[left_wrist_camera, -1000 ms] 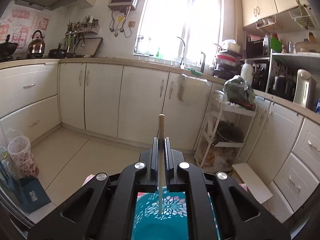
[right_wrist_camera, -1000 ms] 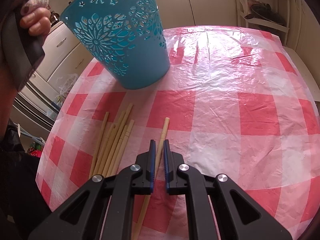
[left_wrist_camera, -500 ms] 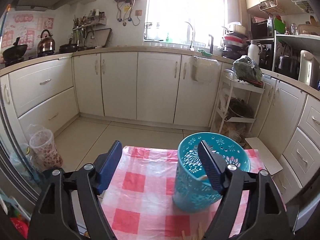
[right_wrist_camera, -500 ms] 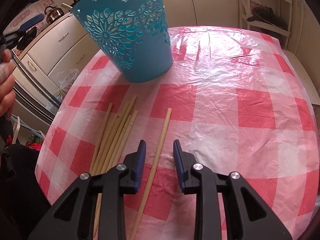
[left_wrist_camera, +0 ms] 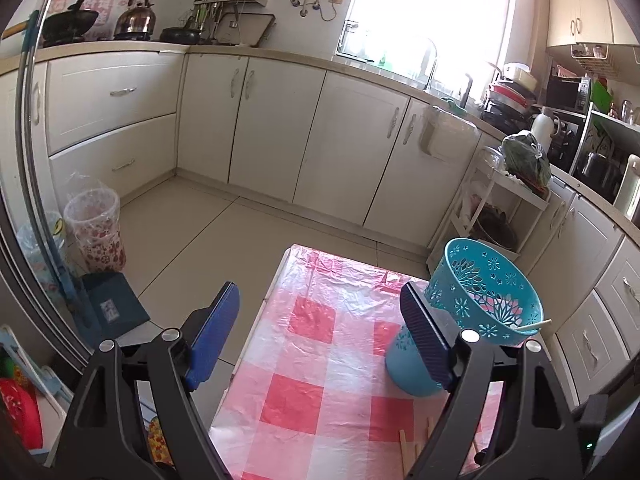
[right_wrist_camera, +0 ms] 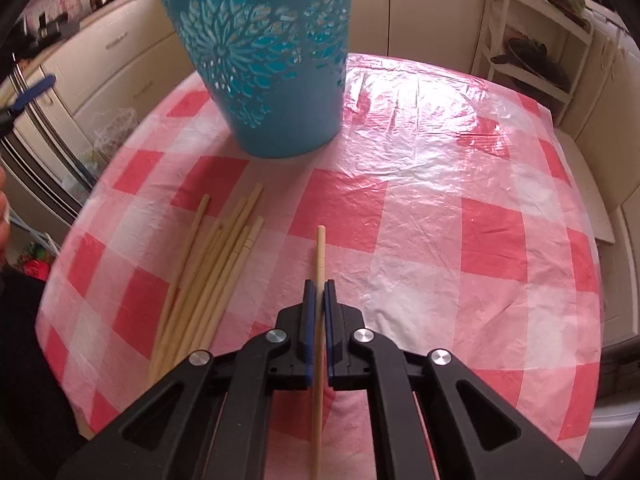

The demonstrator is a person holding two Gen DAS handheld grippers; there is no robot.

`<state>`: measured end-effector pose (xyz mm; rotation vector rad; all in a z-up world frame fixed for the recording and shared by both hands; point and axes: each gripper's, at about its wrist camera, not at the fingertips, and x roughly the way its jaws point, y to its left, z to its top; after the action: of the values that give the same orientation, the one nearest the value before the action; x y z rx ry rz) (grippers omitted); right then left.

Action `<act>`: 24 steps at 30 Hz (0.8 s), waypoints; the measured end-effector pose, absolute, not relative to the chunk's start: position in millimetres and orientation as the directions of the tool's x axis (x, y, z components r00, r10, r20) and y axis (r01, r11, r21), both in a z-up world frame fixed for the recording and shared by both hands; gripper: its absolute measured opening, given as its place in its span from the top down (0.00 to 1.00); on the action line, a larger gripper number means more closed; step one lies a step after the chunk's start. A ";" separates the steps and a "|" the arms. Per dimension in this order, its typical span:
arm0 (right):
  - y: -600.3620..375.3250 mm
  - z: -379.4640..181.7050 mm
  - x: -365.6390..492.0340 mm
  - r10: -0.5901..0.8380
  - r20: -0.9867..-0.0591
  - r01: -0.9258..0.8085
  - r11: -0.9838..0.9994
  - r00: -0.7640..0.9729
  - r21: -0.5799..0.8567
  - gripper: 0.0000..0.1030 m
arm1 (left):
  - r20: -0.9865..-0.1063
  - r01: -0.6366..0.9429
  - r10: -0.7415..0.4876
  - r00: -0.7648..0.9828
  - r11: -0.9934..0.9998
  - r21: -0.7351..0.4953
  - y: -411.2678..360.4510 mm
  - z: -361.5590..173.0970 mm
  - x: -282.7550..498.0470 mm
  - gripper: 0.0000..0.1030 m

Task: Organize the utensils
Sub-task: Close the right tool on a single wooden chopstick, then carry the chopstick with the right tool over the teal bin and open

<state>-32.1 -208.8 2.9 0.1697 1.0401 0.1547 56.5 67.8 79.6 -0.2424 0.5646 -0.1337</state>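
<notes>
A teal cut-out basket (left_wrist_camera: 480, 308) stands on the red-and-white checked table (left_wrist_camera: 320, 360); a chopstick tip (left_wrist_camera: 538, 325) pokes over its rim. My left gripper (left_wrist_camera: 320, 336) is open and empty, above the table's left part, left of the basket. In the right wrist view my right gripper (right_wrist_camera: 319, 292) is shut on a single wooden chopstick (right_wrist_camera: 320, 252) just above the cloth. Several loose chopsticks (right_wrist_camera: 212, 276) lie to its left, in front of the basket (right_wrist_camera: 264, 60).
The table edge (left_wrist_camera: 256, 320) drops to the kitchen floor on the left. A patterned bin (left_wrist_camera: 94, 232) and a dark box (left_wrist_camera: 112, 308) stand on the floor. A white shelf rack (right_wrist_camera: 532, 32) stands behind the table. Cabinets line the walls.
My left gripper opened, dropped its chopstick in the basket and pulled back to the left. My right gripper opened, then shut on the single chopstick and moved toward the basket.
</notes>
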 end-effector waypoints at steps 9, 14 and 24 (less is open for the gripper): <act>-229.9 134.8 -34.2 0.465 -0.439 -0.198 0.825 0.769 0.529 0.95 | -0.525 0.047 -0.202 0.827 0.955 -0.294 69.7 76.4 59.7 0.23; -231.3 188.9 5.9 0.331 -0.203 -0.195 0.846 0.921 0.496 0.95 | -0.515 0.036 -0.190 0.836 0.955 -0.295 70.8 77.5 57.6 0.23; -223.6 159.6 68.9 0.037 -0.164 0.032 0.915 0.986 0.403 0.95 | -0.530 0.030 -0.192 0.826 0.954 -0.298 71.6 72.1 63.3 0.22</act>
<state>68.9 -223.6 159.6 0.4167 0.1706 0.0026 63.3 71.6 72.1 -0.2843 0.5887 -0.1195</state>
